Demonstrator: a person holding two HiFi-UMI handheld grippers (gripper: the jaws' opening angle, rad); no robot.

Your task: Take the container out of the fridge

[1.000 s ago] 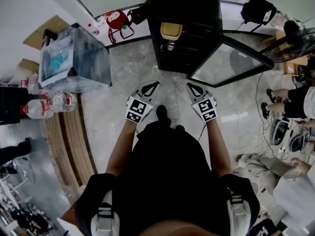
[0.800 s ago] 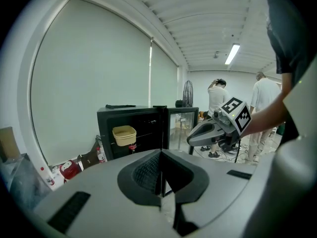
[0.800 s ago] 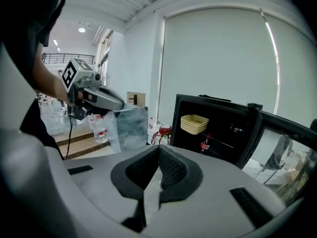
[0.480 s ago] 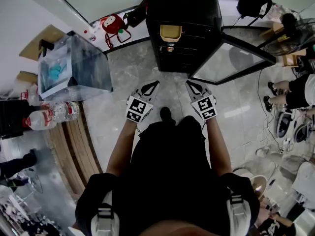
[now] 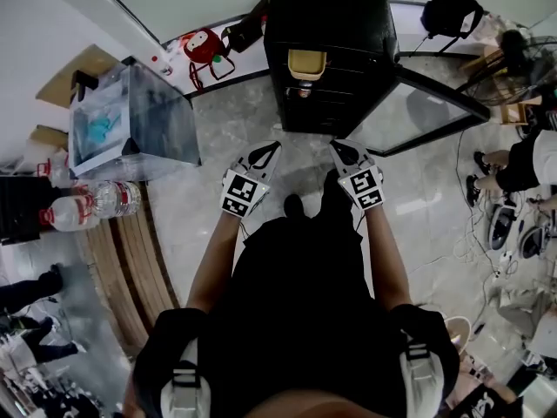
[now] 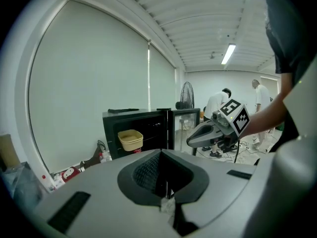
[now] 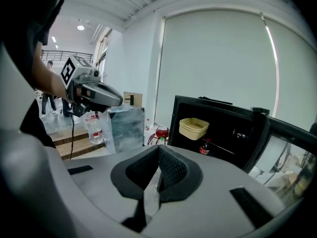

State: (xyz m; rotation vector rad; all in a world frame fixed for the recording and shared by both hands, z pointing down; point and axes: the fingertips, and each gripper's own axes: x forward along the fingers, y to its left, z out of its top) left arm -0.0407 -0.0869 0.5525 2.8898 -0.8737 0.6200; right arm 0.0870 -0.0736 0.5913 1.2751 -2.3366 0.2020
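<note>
**Fridge open, container not yet reached**

We stand on a grey marbled tile floor [image 5: 228,120] in a bright room. Both pairs of fingers are pressed together with nothing between them. The left gripper [image 5: 269,150] and the right gripper [image 5: 341,149] are held side by side, pointing at the small black fridge [image 5: 326,20]. Its glass door [image 5: 422,110] is swung open to our right.

The pale yellow plastic container [image 5: 306,63] sits on the top shelf, well apart from both grippers. We judge that reaching in, gripping it and lifting it out all remain to be done.

A small red-labelled bottle [image 5: 301,91] stands one shelf below. A clear plastic box [image 5: 130,116] and large water bottles [image 5: 97,183] lie off to the left. Nothing blocks our path.
</note>
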